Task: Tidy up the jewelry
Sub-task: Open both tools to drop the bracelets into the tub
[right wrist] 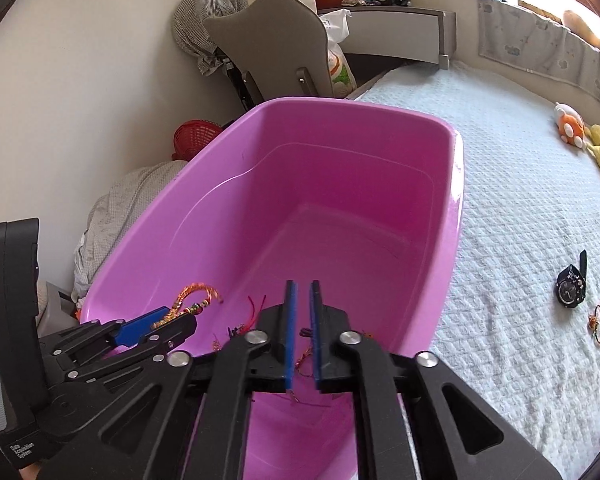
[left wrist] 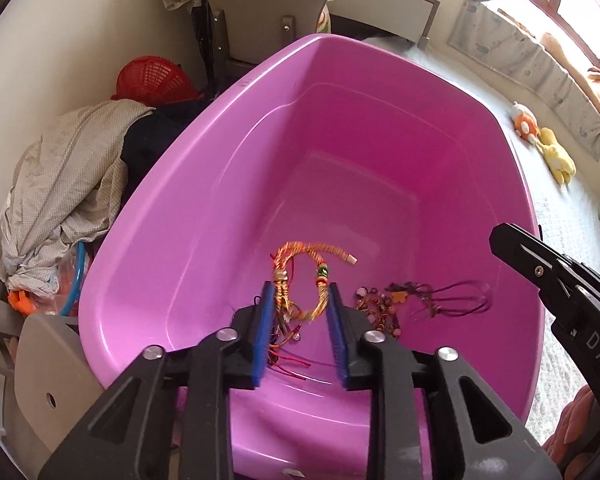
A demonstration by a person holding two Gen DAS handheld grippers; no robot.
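A pink plastic bin stands on the bed, also in the right wrist view. My left gripper is over its near end, jaws open, with an orange-gold braided bracelet loose between the fingers, blurred as if falling. Beaded bracelets and a dark cord necklace lie on the bin floor. My right gripper hangs over the bin with a narrow gap and nothing in it. A black watch and a red string bracelet lie on the bedspread to the right.
The white textured bedspread spreads to the right with plush toys at its far side. A grey chair, a red basket and piled clothes sit left of the bin by the wall.
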